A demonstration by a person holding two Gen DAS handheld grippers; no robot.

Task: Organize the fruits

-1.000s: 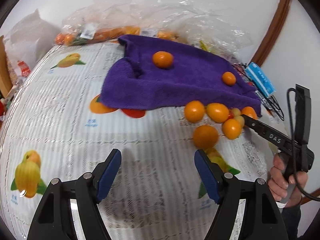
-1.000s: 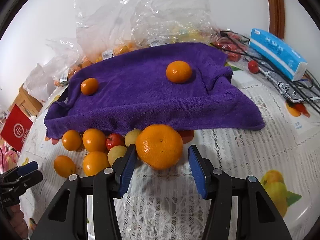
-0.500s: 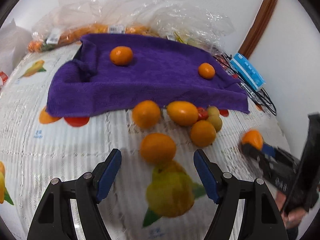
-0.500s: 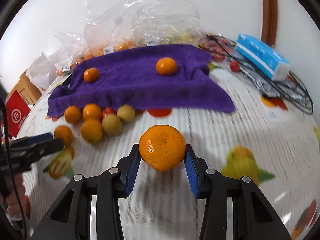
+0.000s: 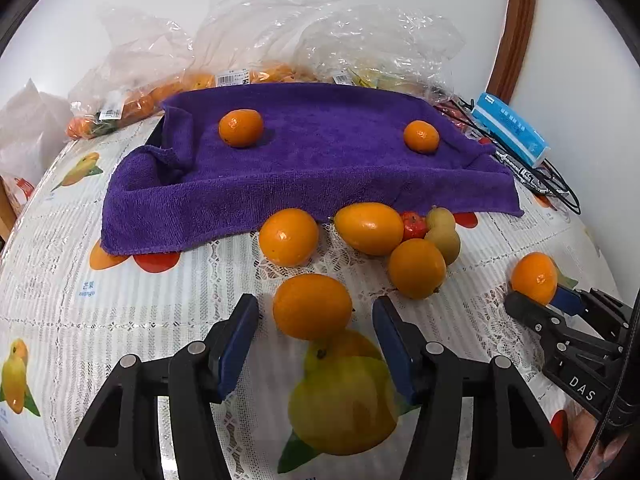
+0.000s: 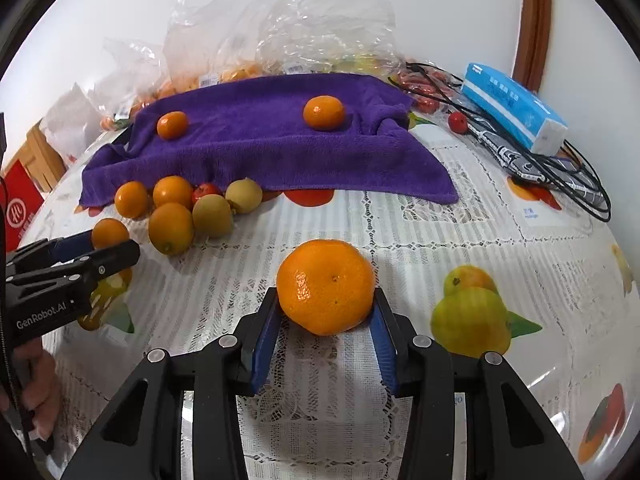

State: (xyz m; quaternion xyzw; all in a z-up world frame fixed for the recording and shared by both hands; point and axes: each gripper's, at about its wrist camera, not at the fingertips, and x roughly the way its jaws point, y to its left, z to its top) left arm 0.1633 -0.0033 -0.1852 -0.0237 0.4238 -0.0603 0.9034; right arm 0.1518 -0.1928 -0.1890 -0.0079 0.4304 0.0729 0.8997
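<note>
Left jaws narrowed around orange (image 5: 312,306), seemingly untouched.

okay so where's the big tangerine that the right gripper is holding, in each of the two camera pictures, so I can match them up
Left wrist view: the tangerine sits at the far right edge, clamped at the tip of the right gripper.
Right wrist view: the same tangerine is low in the centre, pressed between the blue pads.
Shared landmark: the purple towel behind it, with two small oranges on top.
</note>
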